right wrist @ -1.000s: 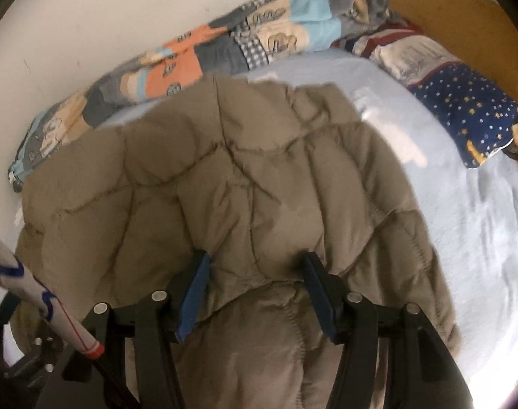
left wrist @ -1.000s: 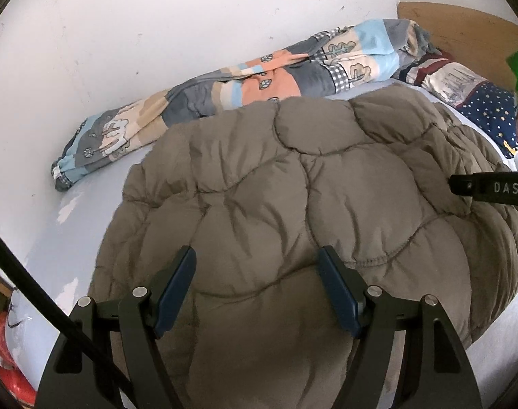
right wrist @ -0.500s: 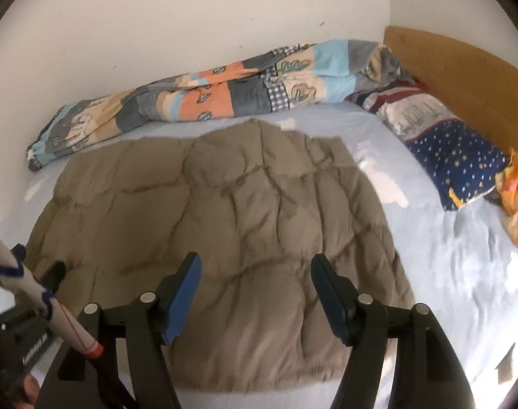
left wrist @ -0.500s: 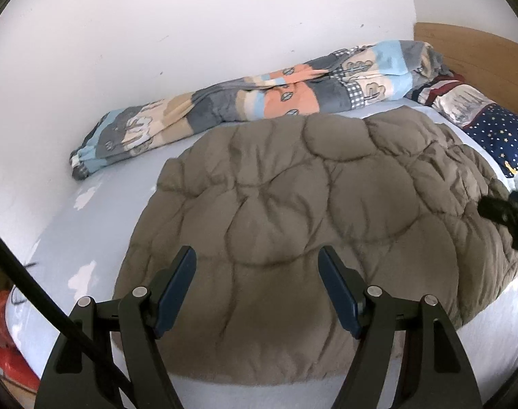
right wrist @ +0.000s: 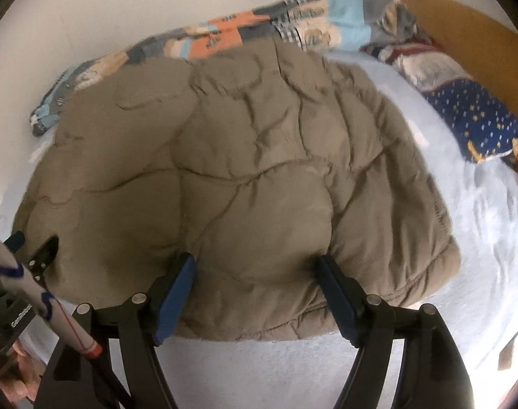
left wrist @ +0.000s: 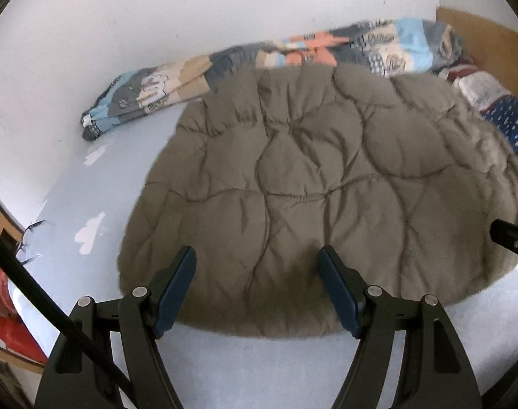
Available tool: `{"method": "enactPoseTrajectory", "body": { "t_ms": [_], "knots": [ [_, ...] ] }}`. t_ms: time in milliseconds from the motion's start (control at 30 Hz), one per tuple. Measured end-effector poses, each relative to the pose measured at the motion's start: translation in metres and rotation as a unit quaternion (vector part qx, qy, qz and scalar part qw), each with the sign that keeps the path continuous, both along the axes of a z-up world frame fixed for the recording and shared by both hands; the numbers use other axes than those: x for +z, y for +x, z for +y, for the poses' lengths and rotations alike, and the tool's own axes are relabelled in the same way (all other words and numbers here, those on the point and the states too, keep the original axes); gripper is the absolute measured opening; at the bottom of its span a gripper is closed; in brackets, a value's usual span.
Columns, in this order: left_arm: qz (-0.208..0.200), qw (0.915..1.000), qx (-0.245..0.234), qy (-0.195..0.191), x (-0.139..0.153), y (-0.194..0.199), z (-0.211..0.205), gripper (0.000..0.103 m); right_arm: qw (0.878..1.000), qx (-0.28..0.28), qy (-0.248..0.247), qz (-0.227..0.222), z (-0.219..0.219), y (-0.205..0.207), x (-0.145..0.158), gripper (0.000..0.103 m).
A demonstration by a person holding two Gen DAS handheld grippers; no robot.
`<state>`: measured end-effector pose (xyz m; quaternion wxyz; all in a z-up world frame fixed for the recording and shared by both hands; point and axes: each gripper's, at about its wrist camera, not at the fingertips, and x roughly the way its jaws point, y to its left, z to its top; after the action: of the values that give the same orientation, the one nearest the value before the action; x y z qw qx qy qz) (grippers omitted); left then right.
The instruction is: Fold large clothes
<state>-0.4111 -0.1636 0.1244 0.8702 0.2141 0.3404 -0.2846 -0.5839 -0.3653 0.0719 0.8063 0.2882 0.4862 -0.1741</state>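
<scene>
Both tools stand wide and empty, the right tool (right wrist: 255, 293) having just been opening, the left tool (left wrist: 257, 288) likewise clear. Regrasp the quilted brown coat (left wrist: 327, 184) at its 6 o'clock hem, both layers together.

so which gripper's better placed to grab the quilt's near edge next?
Right, probably. The right gripper has the quilt edge bulging between open jaws that have just been opening. The left gripper hangs open above flat fabric.
</scene>
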Motion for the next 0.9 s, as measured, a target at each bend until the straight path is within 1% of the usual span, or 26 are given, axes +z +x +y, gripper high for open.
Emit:
{"method": "enactPoseTrajectory", "body": {
  "t_ms": [167,300,367,467,533,600,767,900],
  "knots": [
    [-0.009,0.9993,-0.005,-0.035,0.025,-0.032,0.028,0.073,0.999,-0.014,-0.023,-0.043,0.011,-0.032,0.032,0.078],
    [-0.028,0.9976,-0.010,-0.063,0.053,-0.064,0.052,0.073,0.996,-0.017,-0.042,-0.075,0.026,-0.060,0.063,0.078],
    [-0.034,0.9964,-0.013,-0.077,0.069,-0.078,0.064,0.073,0.995,-0.020,-0.040,-0.089,0.034,-0.076,0.078,0.079],
    [-0.046,0.9951,-0.008,-0.088,0.090,-0.094,0.080,0.079,0.993,-0.022,-0.045,-0.109,0.048,-0.098,0.103,0.079],
    [-0.046,0.9943,-0.004,-0.096,0.105,-0.103,0.092,0.079,0.991,-0.013,-0.055,-0.118,0.056,-0.108,0.122,0.080],
    [-0.050,0.9936,-0.001,-0.101,0.117,-0.110,0.103,0.081,0.989,-0.010,-0.061,-0.134,0.063,-0.120,0.146,0.082],
    [-0.080,0.9898,0.013,-0.117,0.149,-0.130,0.131,0.086,0.980,-0.013,-0.077,-0.182,0.076,-0.149,0.202,0.093],
    [-0.093,0.9870,0.012,-0.131,0.167,-0.147,0.146,0.092,0.975,-0.028,-0.090,-0.201,0.083,-0.168,0.229,0.096]
  ]
}}
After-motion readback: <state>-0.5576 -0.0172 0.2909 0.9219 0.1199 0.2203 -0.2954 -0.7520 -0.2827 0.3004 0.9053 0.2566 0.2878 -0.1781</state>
